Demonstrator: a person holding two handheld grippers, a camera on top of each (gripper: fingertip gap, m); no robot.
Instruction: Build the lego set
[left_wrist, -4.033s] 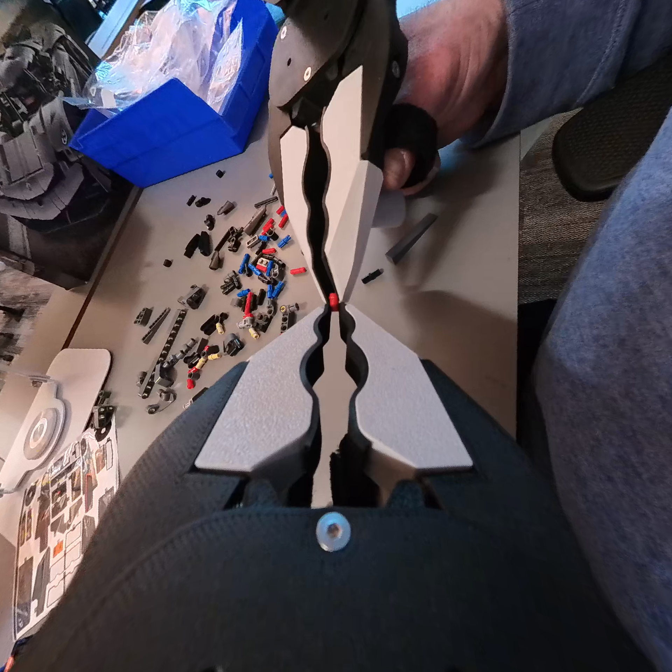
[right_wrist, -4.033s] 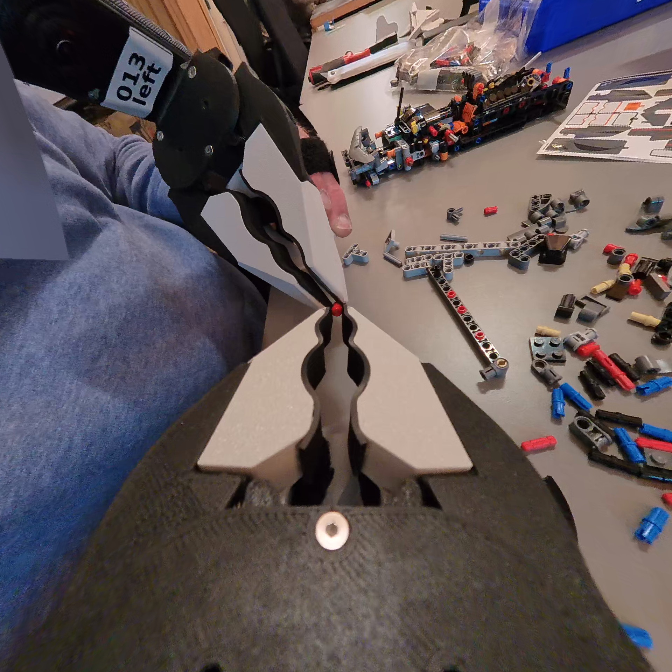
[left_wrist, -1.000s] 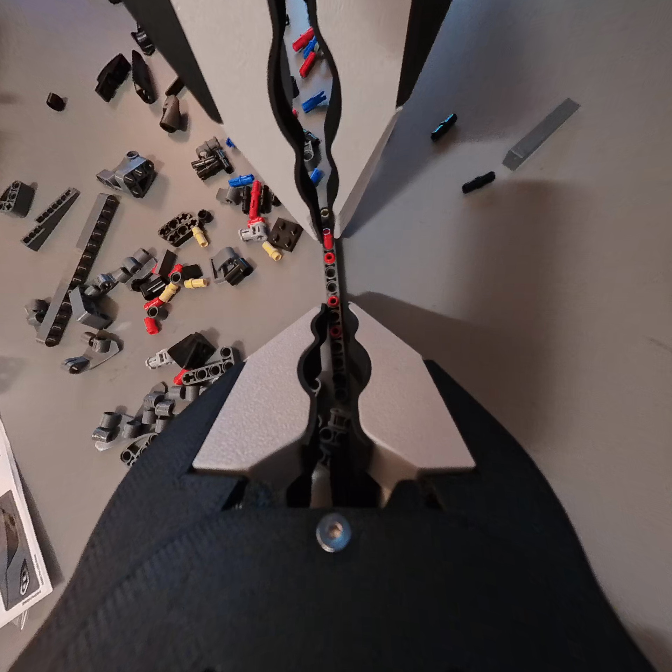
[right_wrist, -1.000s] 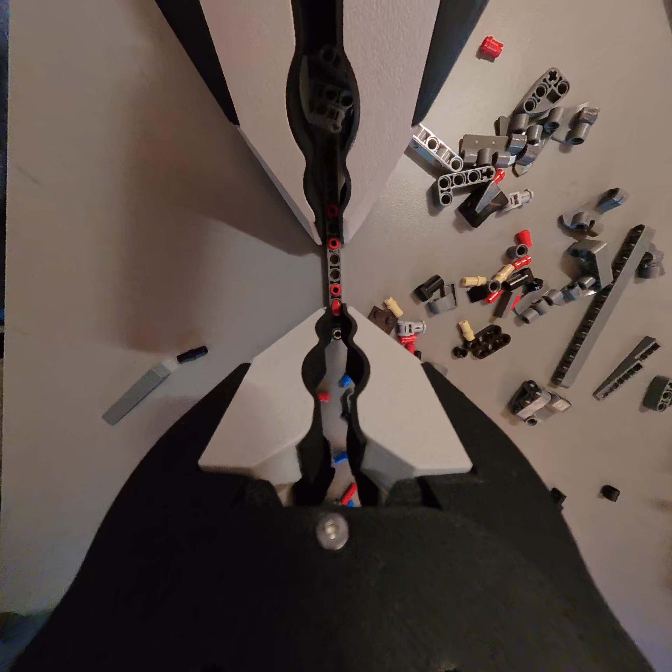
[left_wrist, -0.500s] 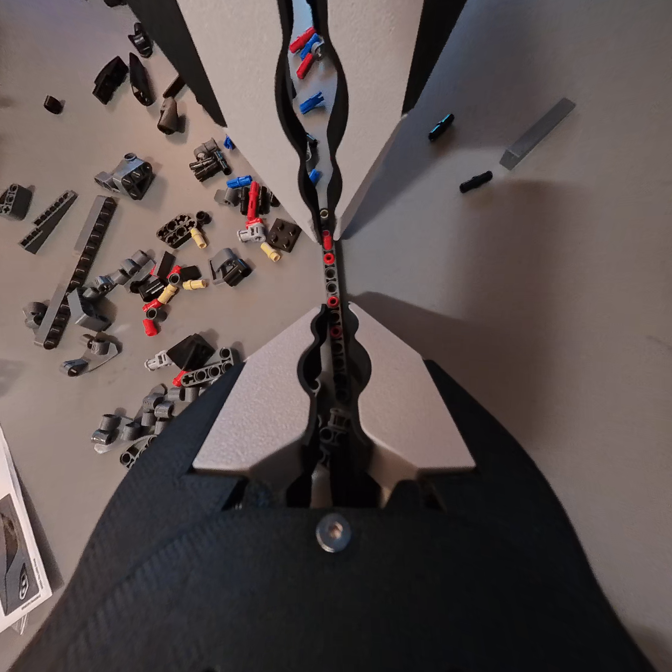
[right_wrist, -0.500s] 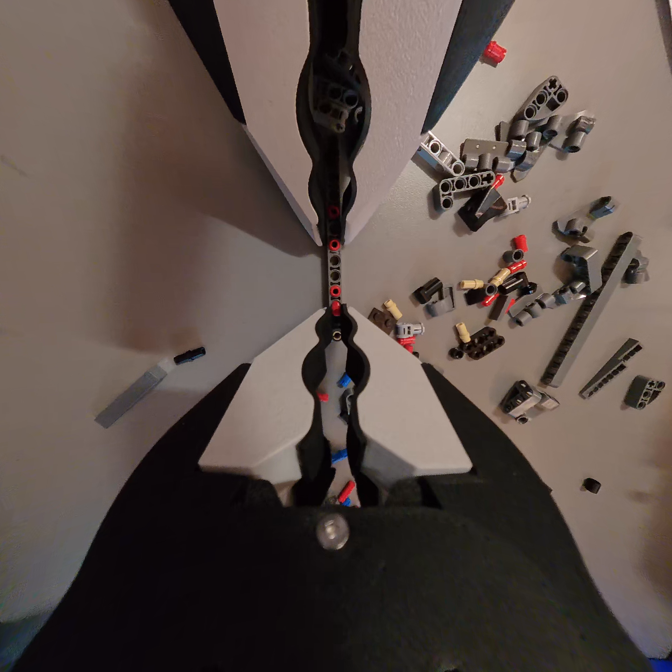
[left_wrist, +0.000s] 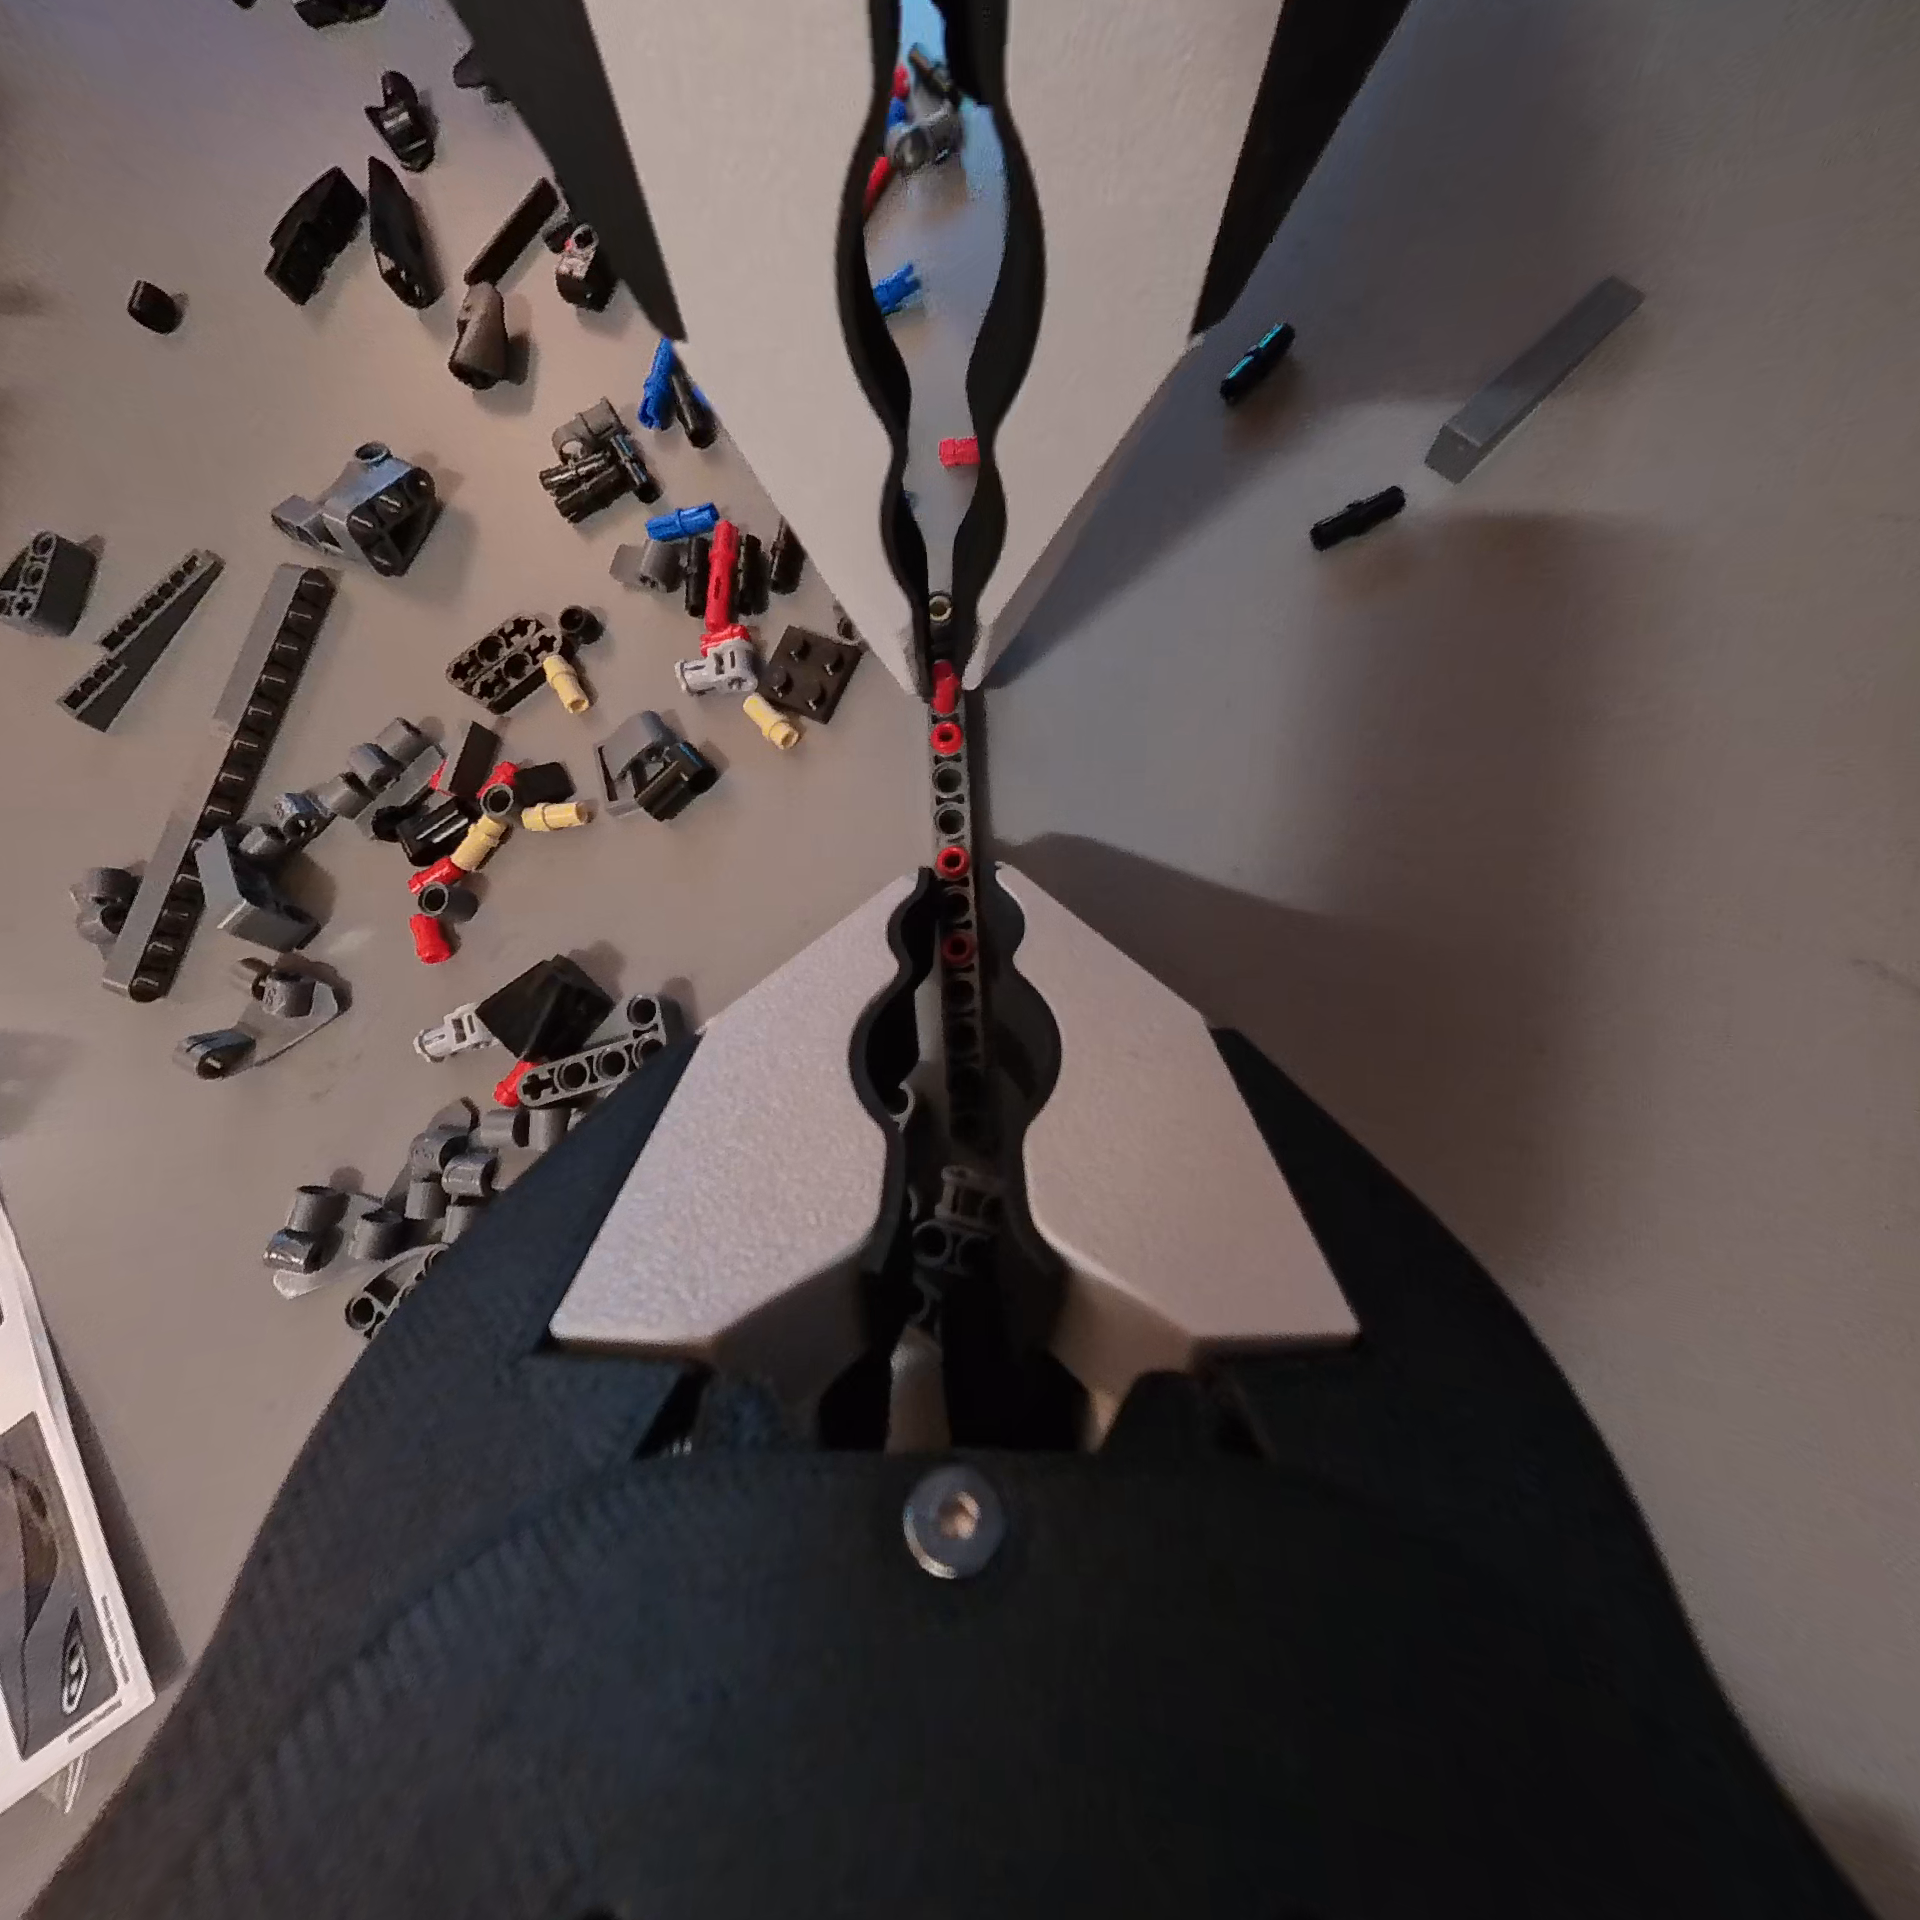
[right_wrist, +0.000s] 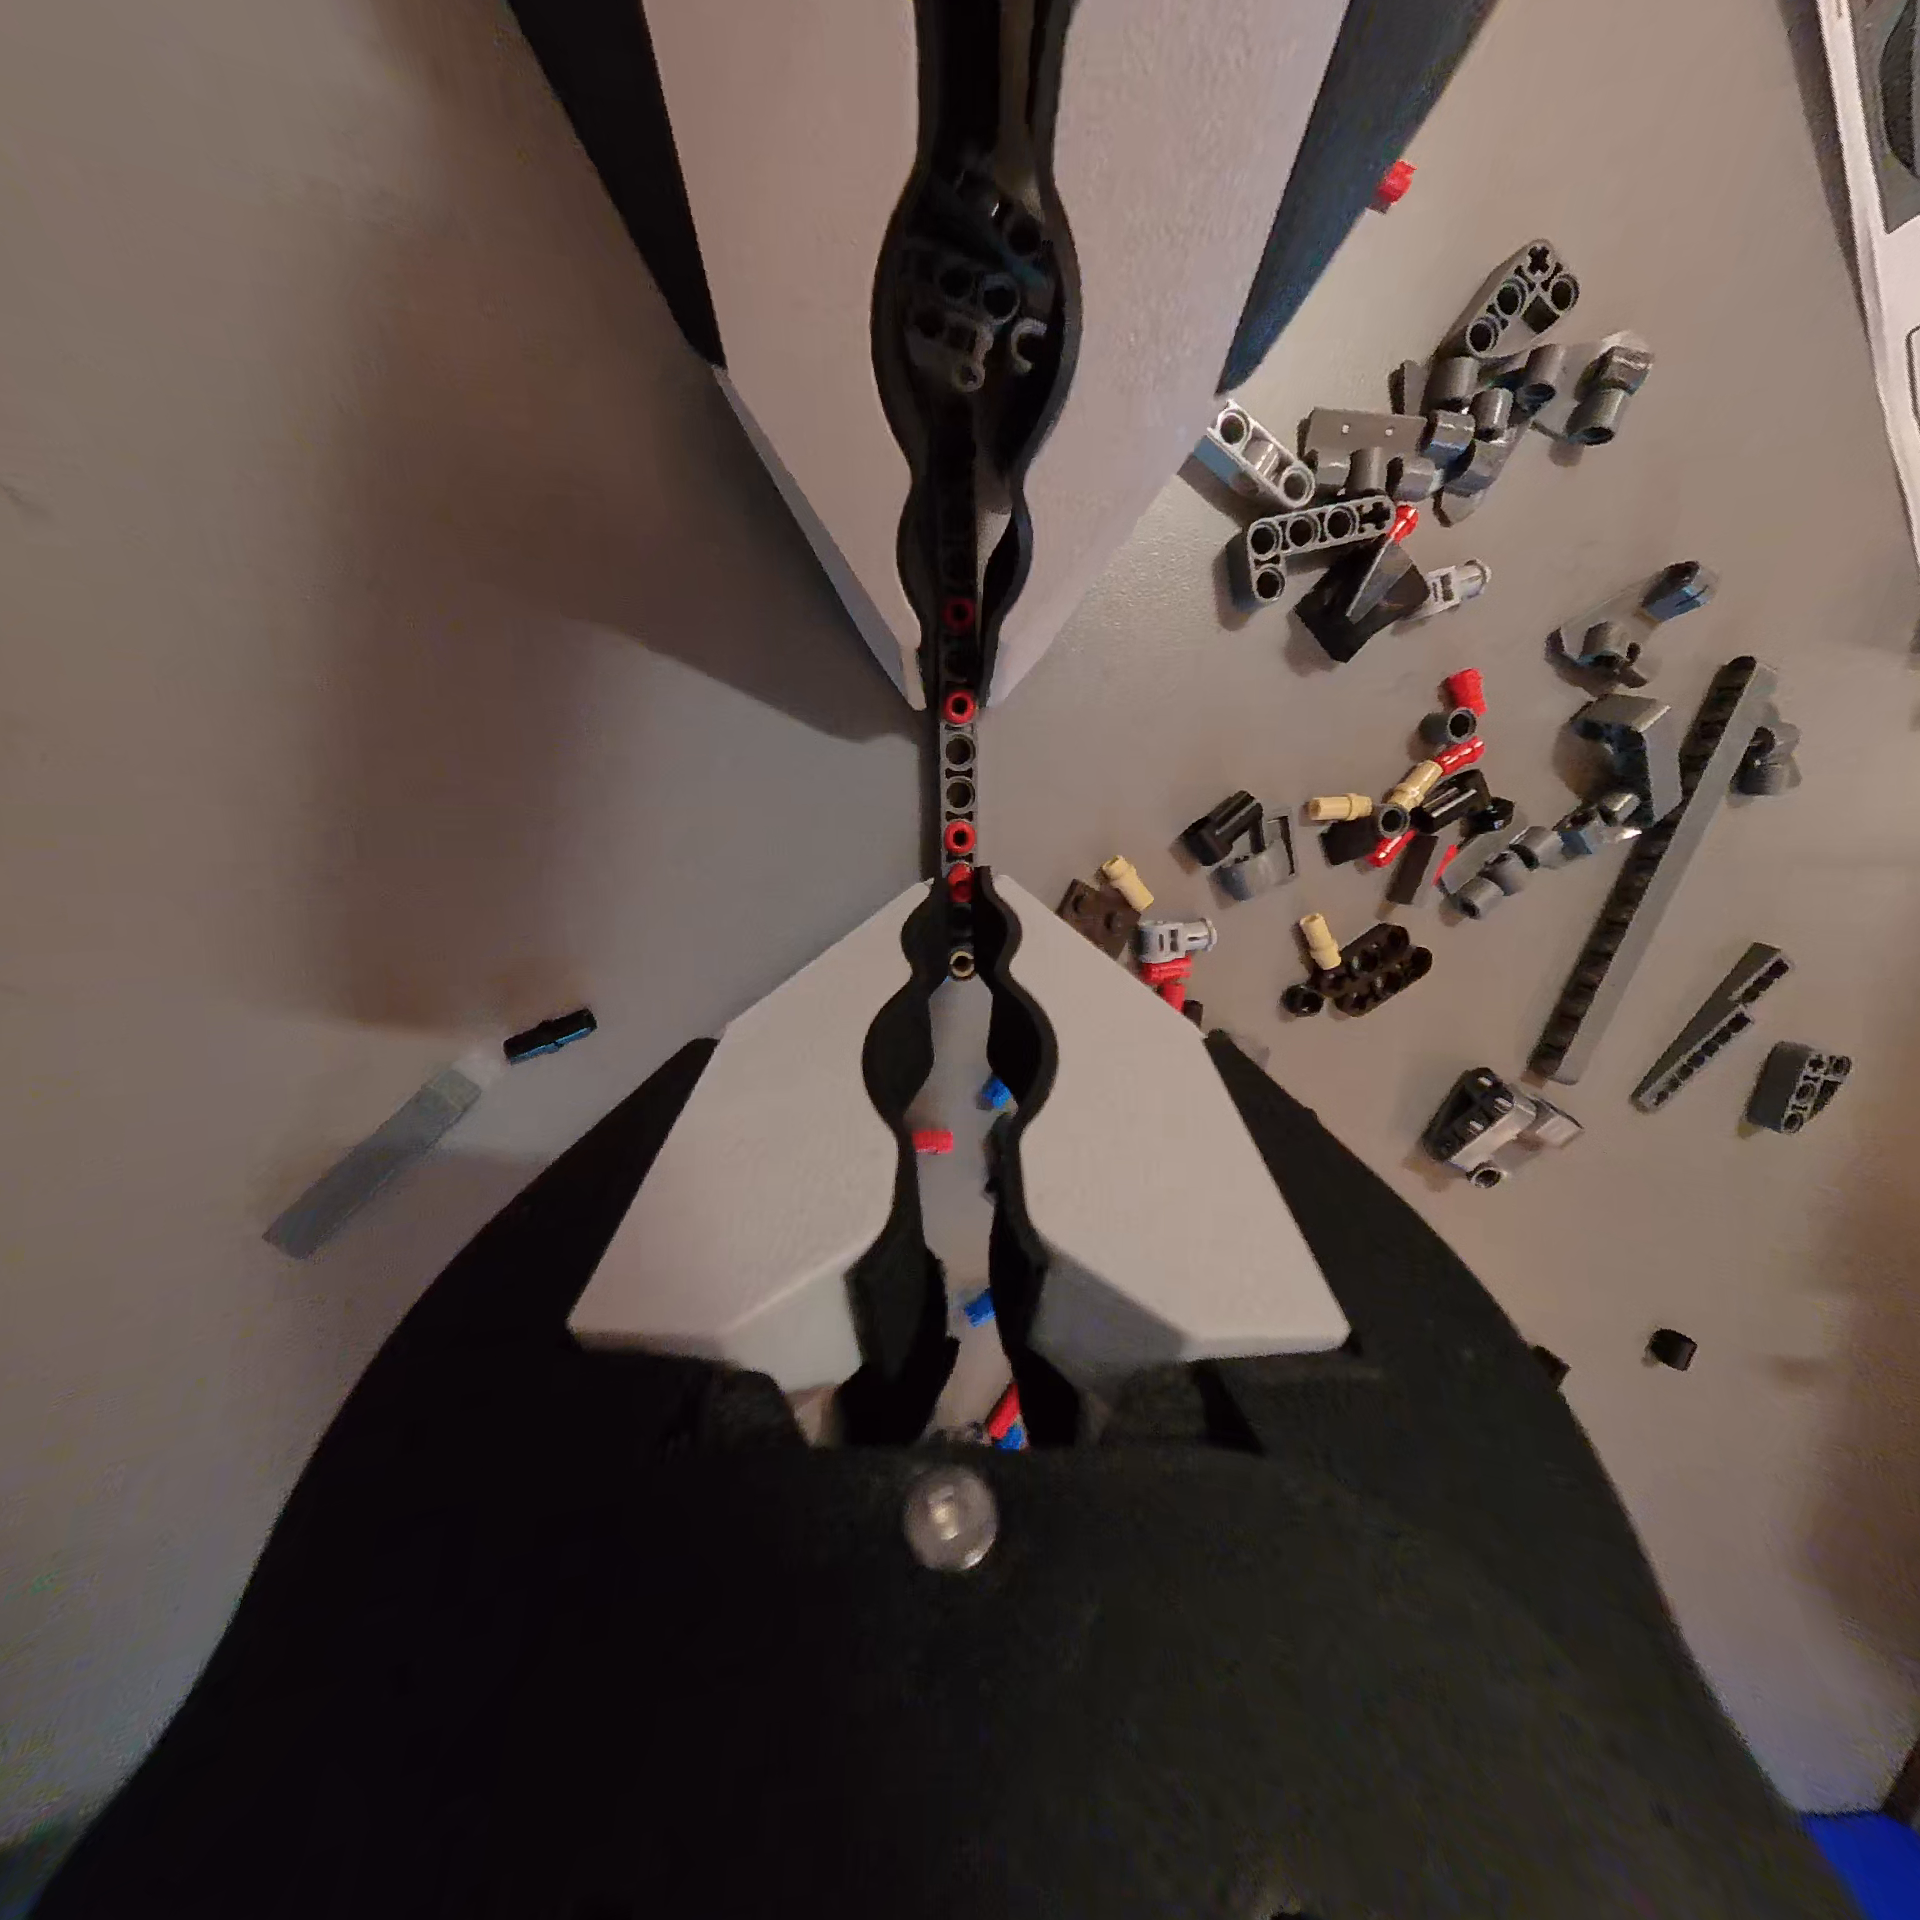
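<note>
Table parts slid outward; both grippers' fingers (left_wrist: 821, 1122) pinch the beam (left_wrist: 950, 790).

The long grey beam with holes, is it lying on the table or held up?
Held up. The beam is pinched at one end by the left gripper and at the other by the right gripper, above the table.

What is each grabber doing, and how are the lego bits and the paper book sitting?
Left gripper: shut on the beam's near end.
Right gripper: shut on its other end.
Long dark grey holed beam with red pins: held between both grippers, above the table.
Loose lego pieces: scattered flat on the grey table.
Flat grey bar: lying alone.
White instruction booklet: lying at the table edge.
</note>
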